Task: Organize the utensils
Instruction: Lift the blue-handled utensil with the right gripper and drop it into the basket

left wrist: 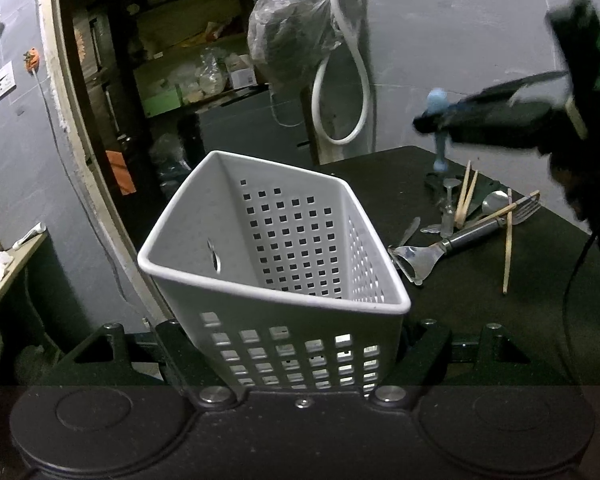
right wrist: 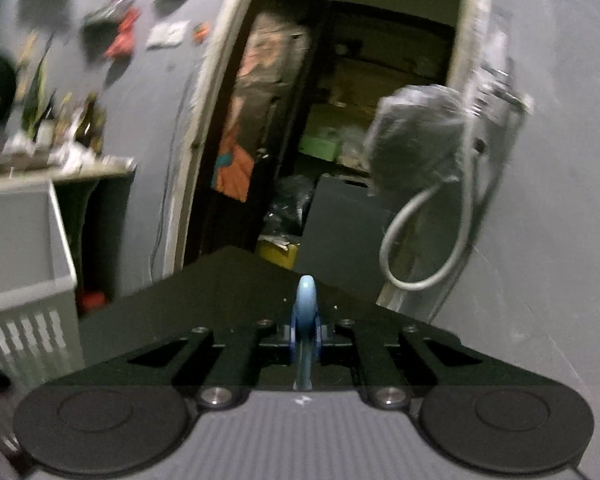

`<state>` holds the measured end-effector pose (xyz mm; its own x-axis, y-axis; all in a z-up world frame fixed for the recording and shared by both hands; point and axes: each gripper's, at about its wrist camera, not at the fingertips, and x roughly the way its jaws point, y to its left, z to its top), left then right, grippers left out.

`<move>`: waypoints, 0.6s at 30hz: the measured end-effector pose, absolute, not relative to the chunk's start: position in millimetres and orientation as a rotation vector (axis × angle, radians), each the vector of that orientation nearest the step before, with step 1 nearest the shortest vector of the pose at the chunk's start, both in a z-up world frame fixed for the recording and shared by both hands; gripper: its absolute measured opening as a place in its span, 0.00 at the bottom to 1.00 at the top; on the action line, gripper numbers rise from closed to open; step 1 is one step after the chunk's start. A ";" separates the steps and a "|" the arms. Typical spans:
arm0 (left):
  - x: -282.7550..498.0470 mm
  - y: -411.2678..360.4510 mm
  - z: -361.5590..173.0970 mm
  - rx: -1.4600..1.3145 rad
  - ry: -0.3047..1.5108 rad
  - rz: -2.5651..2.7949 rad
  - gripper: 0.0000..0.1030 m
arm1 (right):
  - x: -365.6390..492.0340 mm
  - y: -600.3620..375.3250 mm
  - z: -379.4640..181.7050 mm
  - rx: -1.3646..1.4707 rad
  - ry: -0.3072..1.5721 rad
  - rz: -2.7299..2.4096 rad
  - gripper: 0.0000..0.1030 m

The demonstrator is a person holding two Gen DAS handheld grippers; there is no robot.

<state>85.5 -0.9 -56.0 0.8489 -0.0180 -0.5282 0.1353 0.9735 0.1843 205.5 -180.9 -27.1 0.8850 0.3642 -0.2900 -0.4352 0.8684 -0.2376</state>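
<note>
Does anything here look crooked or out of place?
Yes. The white basket is tilted, gripped by the left gripper rather than standing flat. The rest of the utensils lie criss-crossed in a loose heap on the black table. The right gripper holds a blue utensil in the air.

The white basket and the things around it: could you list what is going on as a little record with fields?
basket: white perforated basket, tilted, nothing inside that shows
left gripper: left gripper shut on the basket's lower wall
right gripper: right gripper shut on a light blue utensil, lifted above the table
table: black table
left on table: peeler, fork, spoon, wooden chopsticks
</note>
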 end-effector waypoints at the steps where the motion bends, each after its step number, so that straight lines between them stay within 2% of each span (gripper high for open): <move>1: 85.0 -0.3 -56.2 0.220 0.550 -0.087 0.77 | 202.1 -188.0 -17.5 -0.255 0.244 0.412 0.09; 9: 82.7 5.9 -56.8 0.222 0.534 -0.126 0.77 | 162.5 -236.8 34.6 0.067 0.270 0.358 0.09; 18: 83.3 12.2 -58.5 0.235 0.524 -0.175 0.77 | 125.3 -246.2 91.7 0.210 0.169 0.508 0.09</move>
<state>83.3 12.2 -58.5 0.8521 -0.1048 -0.5128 0.2242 0.9584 0.1766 125.3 -246.2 91.7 0.8607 0.4974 -0.1084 -0.4627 0.8532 0.2408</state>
